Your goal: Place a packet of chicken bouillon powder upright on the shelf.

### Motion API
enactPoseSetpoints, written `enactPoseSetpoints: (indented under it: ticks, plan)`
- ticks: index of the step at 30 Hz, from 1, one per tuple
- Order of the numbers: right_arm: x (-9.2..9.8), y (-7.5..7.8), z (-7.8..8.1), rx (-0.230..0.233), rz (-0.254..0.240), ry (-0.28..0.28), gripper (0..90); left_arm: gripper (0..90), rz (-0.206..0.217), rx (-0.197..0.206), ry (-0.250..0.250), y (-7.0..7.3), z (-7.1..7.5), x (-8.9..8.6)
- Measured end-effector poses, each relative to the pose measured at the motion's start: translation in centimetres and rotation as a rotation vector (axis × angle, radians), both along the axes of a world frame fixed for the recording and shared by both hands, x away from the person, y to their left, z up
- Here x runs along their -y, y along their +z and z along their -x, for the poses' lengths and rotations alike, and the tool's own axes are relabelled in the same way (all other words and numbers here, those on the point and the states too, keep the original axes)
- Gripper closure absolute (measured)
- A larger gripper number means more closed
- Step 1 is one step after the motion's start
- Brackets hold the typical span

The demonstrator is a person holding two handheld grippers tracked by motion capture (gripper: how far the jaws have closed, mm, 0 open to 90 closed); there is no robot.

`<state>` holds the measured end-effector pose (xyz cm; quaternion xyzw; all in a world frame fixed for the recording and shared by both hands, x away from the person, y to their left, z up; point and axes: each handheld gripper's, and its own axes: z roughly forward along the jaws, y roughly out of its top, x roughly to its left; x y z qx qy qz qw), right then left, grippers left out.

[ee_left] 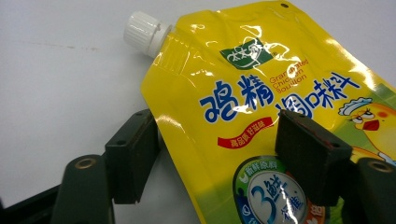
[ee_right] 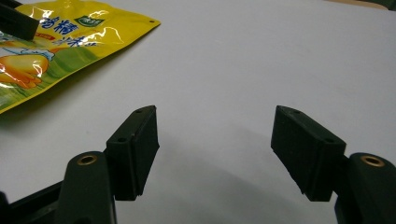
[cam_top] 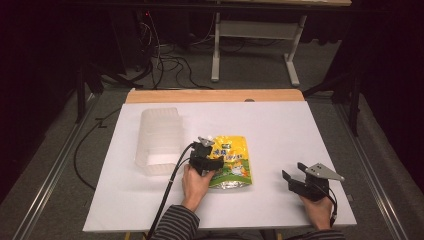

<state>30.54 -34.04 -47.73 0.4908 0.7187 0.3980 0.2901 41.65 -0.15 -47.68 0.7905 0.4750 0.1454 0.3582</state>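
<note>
High view: the left gripper (cam_top: pixel 206 156) sits low over the near left part of the yellow pouch (cam_top: pixel 231 161), which lies flat on the white tabletop (cam_top: pixel 280 130). A clear plastic bin (cam_top: pixel 159 141) stands just beyond and to the outer side of that gripper. The right gripper (cam_top: pixel 300 181) rests well apart from the pouch, toward the tabletop's near right corner.

Left gripper view: the fingers stand wide apart and grip nothing. One finger (ee_left: pixel 132 154) is off the pouch's edge over bare tabletop, its inner face close against the pouch's side seam; the other finger (ee_left: pixel 312 158) sits over the printed face of the pouch (ee_left: pixel 261 107). The white screw cap (ee_left: pixel 142 32) lies ahead of the fingers, past the tip of the one beside the edge. The step in hand looks like lining up for a pick of the pouch by its edge. The next move probably calls for sinking the fingers so one slips under or against the seam, then closing on the thin film without merely pushing it flat.

Right gripper view: the right fingers (ee_right: pixel 135 149) are likewise spread and empty over bare tabletop, with a corner of the pouch (ee_right: pixel 70 37) far ahead and to one side.
</note>
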Motion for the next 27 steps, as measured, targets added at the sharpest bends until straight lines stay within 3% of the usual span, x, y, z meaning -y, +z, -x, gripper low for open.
enactPoseSetpoints:
  ticks: [3,6,11,15,19,21,25,27]
  plan:
    - [0.0,0.0,0.0,-0.003,0.001,-0.001,32.5,39.4,-0.003,0.007,-0.029,0.0,0.2,0.1]
    - [0.0,0.0,-0.1,0.0,0.01,0.002,32.5,55.6,0.009,0.011,-0.071,0.1,0.5,0.3]
    - [0.0,0.0,-0.1,-0.005,0.006,-0.002,32.5,71.4,0.014,0.017,-0.106,0.1,0.7,0.6]
    - [-0.1,0.0,-0.1,-0.008,0.003,-0.004,32.5,84.4,-0.044,0.055,-0.152,0.2,1.1,1.2]
    - [0.0,0.0,-0.1,-0.004,0.002,-0.001,32.5,88.6,-0.064,0.051,-0.185,0.7,1.0,1.6]
    - [0.0,0.0,-0.1,-0.007,0.003,0.0,32.5,89.3,-0.05,0.084,-0.197,1.6,1.4,1.7]
    - [0.0,0.0,-0.1,-0.01,0.0,-0.001,32.5,89.5,-0.015,0.112,-0.208,2.7,1.8,1.4]
    - [0.0,0.0,-0.1,-0.009,0.001,-0.002,32.5,89.6,-0.001,0.148,-0.224,3.9,2.2,1.1]
